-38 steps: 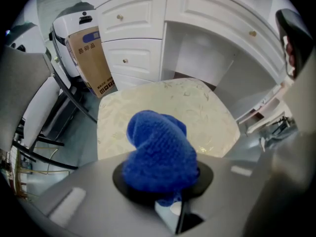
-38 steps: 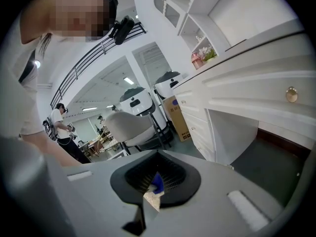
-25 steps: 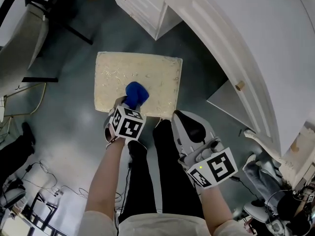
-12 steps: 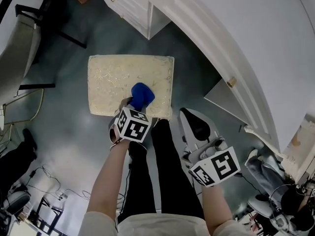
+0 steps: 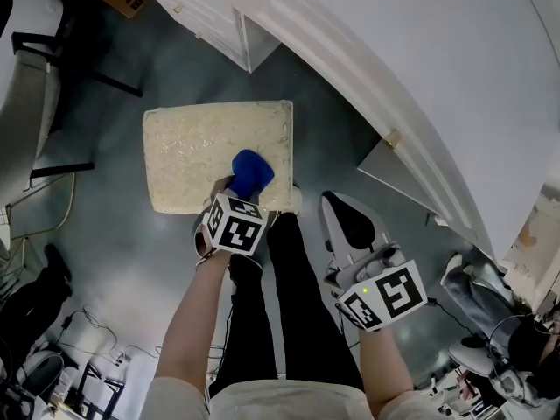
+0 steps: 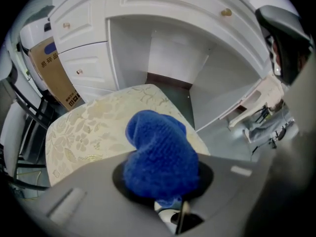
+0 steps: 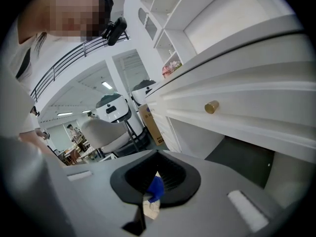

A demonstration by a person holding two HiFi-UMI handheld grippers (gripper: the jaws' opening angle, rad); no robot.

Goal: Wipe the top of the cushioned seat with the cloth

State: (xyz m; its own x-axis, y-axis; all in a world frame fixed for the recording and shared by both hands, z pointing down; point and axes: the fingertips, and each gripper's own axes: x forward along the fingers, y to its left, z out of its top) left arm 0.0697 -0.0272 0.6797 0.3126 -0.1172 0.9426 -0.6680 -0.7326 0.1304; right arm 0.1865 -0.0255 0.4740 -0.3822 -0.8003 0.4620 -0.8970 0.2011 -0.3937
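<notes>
Left gripper clenched on blue cloth, cloth pressed on cushioned seat near its right edge; right gripper closed, empty, off the seat

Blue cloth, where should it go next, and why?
Probably slide the blue knitted cloth, pinched in the left gripper's fingers, leftward across the cream flowered cushioned seat: it sits near the right edge, and most of the top lies to its left.
</notes>
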